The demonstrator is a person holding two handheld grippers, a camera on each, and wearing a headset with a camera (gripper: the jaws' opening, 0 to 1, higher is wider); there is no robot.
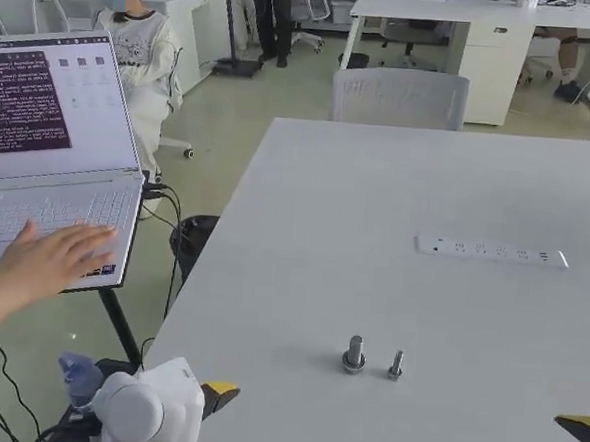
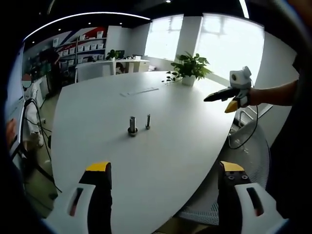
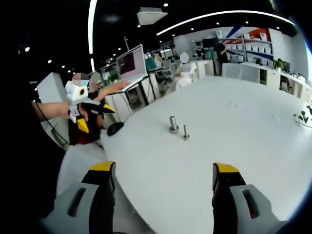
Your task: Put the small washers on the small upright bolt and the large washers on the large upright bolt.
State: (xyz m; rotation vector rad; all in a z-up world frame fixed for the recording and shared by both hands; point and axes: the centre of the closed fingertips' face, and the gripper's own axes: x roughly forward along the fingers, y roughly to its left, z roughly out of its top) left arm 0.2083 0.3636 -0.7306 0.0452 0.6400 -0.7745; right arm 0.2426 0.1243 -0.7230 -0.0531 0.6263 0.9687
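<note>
From my end both look alike: left gripper (image 2: 165, 170) & right gripper (image 3: 164, 170) have white-grey plastic shells, black jaws w/ yellow tips, and a dark reddish slot on ea. jaw housing.

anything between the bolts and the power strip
Bare tabletop from the large bolt and small bolt to the power strip, in the head view.

Power strip (image 1: 491, 252), laptop (image 1: 53, 156), chair (image 1: 400, 96)

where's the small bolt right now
In the head view the small bolt stands upright on the white table, just right of the large bolt, toward the near edge, with the power strip farther back.
</note>
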